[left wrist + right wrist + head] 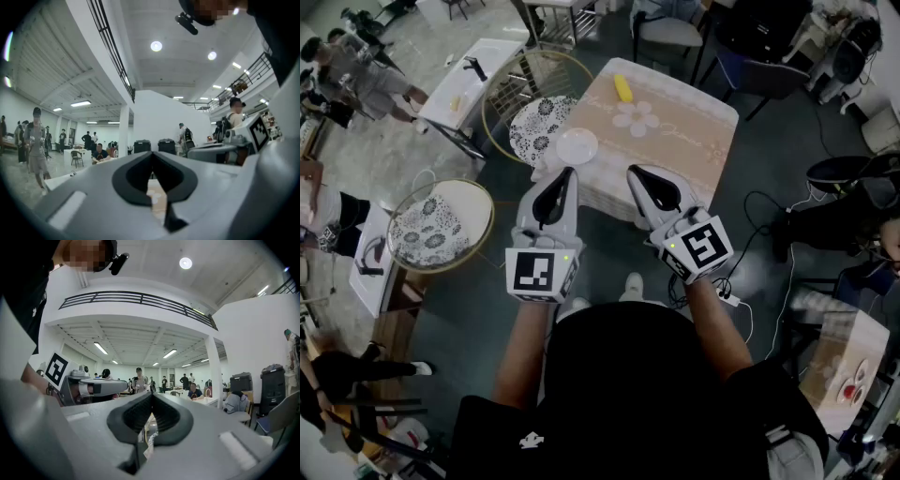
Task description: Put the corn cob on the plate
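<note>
At the bottom of the head view, closest in, is the person's black shirt, with both forearms reaching up the frame from it. The left gripper [569, 174] and right gripper [633, 172] are held side by side and level, each with its jaws pressed together on nothing. They hang just short of the table [698, 155], which looks like a ready stance before any reach has begun. Their shells are smooth pale grey plastic lined with black ribbed pads that taper to a point, and a black-and-white marker cube sits at each one's rear. In the upper middle of the frame the table wears a beige cloth printed with a pale flower. The corn cob [622, 88], a short, bright yellow cylinder, lies near the cloth's far edge, well apart from both grippers. The plate [577, 145], small, round, glossy white and bare, sits at the near left edge, just above the left gripper's tips. The cob will probably have to be carried back down the frame to reach it, and its rounded, likely slick body may roll under a pinch.
</note>
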A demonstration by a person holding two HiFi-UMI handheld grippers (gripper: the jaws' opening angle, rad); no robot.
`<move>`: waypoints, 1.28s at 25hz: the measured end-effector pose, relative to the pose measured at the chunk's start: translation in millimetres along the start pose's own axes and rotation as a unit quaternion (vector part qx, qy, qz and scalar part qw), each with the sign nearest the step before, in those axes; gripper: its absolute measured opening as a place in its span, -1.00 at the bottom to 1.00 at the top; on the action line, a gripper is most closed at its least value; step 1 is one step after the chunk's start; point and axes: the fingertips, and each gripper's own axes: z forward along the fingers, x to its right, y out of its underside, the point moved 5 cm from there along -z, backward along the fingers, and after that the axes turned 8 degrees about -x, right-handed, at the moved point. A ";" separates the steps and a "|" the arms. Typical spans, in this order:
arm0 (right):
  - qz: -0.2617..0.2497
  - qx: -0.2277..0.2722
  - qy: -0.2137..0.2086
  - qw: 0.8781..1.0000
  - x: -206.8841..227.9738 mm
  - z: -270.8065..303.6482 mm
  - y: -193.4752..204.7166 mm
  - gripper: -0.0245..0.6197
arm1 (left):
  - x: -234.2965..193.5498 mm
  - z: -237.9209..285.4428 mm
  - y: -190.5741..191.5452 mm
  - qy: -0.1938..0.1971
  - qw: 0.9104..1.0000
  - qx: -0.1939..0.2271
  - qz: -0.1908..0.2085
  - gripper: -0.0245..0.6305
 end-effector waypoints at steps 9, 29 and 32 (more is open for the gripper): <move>-0.012 -0.002 0.000 1.000 4.6 -3.2 6.1 -0.92 | 6.9 4.0 2.6 -0.002 1.000 -0.003 0.001 -0.90; 0.003 -0.002 -0.037 0.999 51.7 -20.6 20.8 -0.92 | 32.9 20.9 5.6 -0.054 0.998 -0.020 -0.006 -0.90; -0.001 0.005 -0.048 0.999 59.5 -25.4 21.1 -0.92 | 39.9 25.2 5.7 -0.064 0.998 -0.024 -0.002 -0.90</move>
